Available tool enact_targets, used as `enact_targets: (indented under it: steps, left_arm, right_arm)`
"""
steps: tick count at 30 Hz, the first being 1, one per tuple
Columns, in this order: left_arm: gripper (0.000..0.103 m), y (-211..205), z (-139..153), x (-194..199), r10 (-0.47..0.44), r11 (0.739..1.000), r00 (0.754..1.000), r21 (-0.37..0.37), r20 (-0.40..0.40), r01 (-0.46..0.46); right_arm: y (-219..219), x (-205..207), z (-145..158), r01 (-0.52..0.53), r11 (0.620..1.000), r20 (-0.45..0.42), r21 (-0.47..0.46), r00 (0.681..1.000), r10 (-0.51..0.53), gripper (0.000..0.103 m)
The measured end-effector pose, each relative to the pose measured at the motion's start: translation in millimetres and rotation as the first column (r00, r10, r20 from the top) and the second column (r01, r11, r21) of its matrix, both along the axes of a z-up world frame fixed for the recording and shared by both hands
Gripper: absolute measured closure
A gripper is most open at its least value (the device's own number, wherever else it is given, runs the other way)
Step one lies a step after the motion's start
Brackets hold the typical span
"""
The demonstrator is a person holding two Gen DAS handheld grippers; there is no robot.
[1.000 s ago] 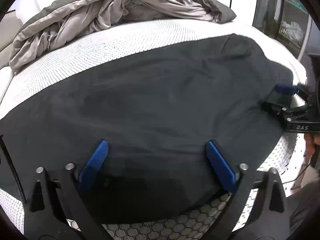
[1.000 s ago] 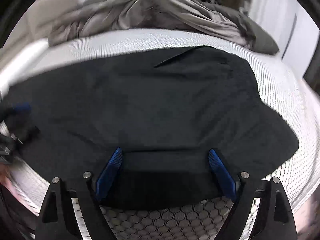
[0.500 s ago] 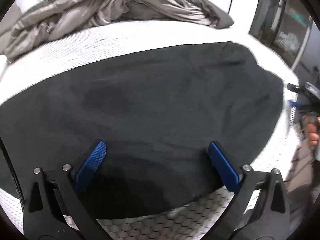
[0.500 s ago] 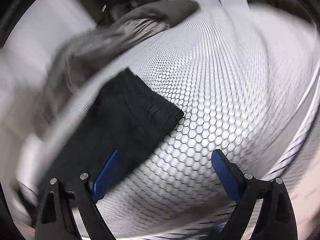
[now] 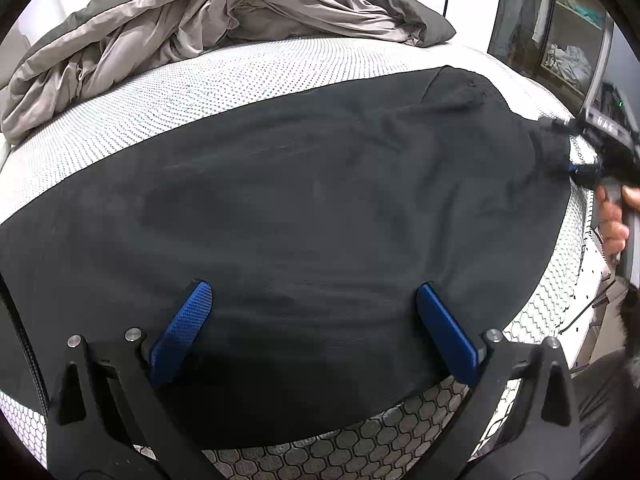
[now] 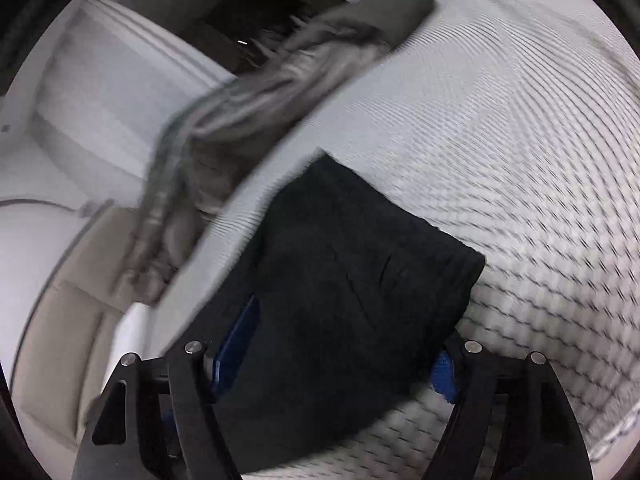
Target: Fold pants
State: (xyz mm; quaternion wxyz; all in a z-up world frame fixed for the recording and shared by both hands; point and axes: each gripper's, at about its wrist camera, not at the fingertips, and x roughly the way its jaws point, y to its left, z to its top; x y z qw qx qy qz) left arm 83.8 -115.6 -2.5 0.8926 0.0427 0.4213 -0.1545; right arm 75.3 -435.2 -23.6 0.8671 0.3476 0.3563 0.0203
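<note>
Black pants (image 5: 304, 200) lie spread flat across the white mattress (image 5: 248, 80). My left gripper (image 5: 314, 320) stands open just above their near edge, its blue pads (image 5: 180, 336) wide apart with only flat cloth under them. In the same view my right gripper (image 5: 568, 152), held by a hand (image 5: 612, 220), is at the pants' far right end. The blurred right wrist view shows that end of the pants (image 6: 360, 272) lying between the closing jaws of the rolled right gripper (image 6: 340, 360). I cannot see the pads pinching the cloth.
A crumpled grey duvet (image 5: 208, 20) is heaped along the far side of the bed. The mattress edge (image 5: 576, 280) drops off at the right, with dark shelves (image 5: 560, 32) beyond it. White honeycomb cover (image 5: 360, 452) shows below the pants.
The right gripper has swung from the pants' near edge to their right end and rolled over. Its jaws have narrowed around that end. The left gripper has hardly moved.
</note>
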Motion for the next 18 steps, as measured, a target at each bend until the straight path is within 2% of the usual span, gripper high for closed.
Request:
enact_targets:
  steps: [3, 4, 5, 8, 11, 13, 15, 16, 17, 18]
  left_arm:
    - [0.001, -0.3, -0.5, 1.0, 0.004, 1.000, 1.000, 0.003, 0.002, -0.004]
    - [0.001, -0.3, -0.2, 1.9, 0.009, 1.000, 1.000, -0.001, -0.003, -0.009]
    - [0.001, 1.3, 0.5, 2.3, 0.011, 1.000, 1.000, -0.006, -0.007, -0.011]
    - [0.001, 12.5, 8.5, 3.5, 0.048, 0.998, 0.999, -0.037, -0.007, -0.048]
    - [0.002, 38.9, 19.4, 7.8, 0.131, 0.986, 0.991, -0.100, -0.007, -0.131]
    - [0.002, 63.4, 24.3, 11.0, 0.190, 0.970, 0.982, -0.153, -0.011, -0.190]
    - [0.002, 84.1, 25.4, 14.0, 0.238, 0.953, 0.971, -0.189, -0.024, -0.238]
    - [0.002, 96.3, 24.6, 15.2, 0.264, 0.941, 0.964, -0.210, -0.039, -0.267]
    - [0.002, 104.9, 23.1, 16.3, 0.279, 0.932, 0.959, -0.225, -0.053, -0.284]
    - [0.002, 113.8, 21.3, 16.6, 0.295, 0.921, 0.953, -0.245, -0.071, -0.303]
  right_arm:
    - [-8.1, -3.4, -4.8, 0.016, 1.000, 0.036, 0.016, 0.999, -0.017, 0.034]
    - [-8.1, -0.3, -3.7, 0.028, 1.000, 0.043, 0.005, 0.999, -0.028, 0.044]
    - [-8.0, -2.5, -2.5, 0.041, 0.999, 0.061, -0.011, 0.997, -0.041, 0.062]
    - [-0.1, 6.9, 5.9, 0.107, 0.994, 0.089, -0.020, 0.991, -0.105, 0.083]
    - [30.5, 8.6, 38.0, 0.074, 0.996, 0.178, -0.057, 0.982, -0.062, 0.087]
    - [66.0, 8.0, 65.2, -0.061, 0.995, 0.244, -0.074, 0.967, 0.077, 0.087]
    - [122.3, 16.5, 83.4, -0.309, 0.948, 0.278, -0.073, 0.907, 0.317, 0.086]
    - [151.0, 19.1, 87.9, -0.426, 0.901, 0.263, -0.080, 0.863, 0.431, 0.081]
    - [182.7, 20.4, 89.1, -0.530, 0.842, 0.231, -0.100, 0.811, 0.538, 0.070]
    - [204.9, 19.1, 88.7, -0.591, 0.798, 0.214, -0.122, 0.769, 0.602, 0.062]
